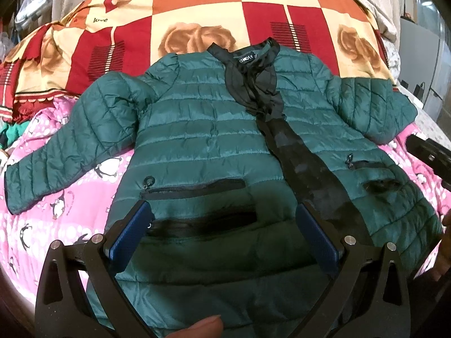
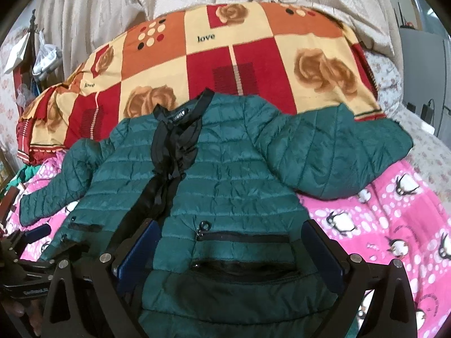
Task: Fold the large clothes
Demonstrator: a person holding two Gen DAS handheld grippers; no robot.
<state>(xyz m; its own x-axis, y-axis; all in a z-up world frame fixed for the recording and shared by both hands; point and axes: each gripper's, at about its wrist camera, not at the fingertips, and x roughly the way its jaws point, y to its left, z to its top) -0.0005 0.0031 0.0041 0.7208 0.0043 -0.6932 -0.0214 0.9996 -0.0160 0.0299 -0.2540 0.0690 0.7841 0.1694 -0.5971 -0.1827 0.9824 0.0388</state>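
1. Step: start of fold, by the look of it. The green jacket point(image 1: 197, 129) lies face-up, spread flat on the bed's pink penguin blanket point(image 1: 50, 214), collar toward the patchwork quilt point(image 1: 197, 8), both sleeves out.
2. Left gripper point(image 1: 224, 225) & right gripper point(image 2: 229, 248): fingers wide apart, holding nothing.
3. Each pair hovers over the hem end, pockets showing between the fingers; contact w/ fabric can't be told.
4. Next probably needs pinching a sleeve or side edge & bringing it across the front.
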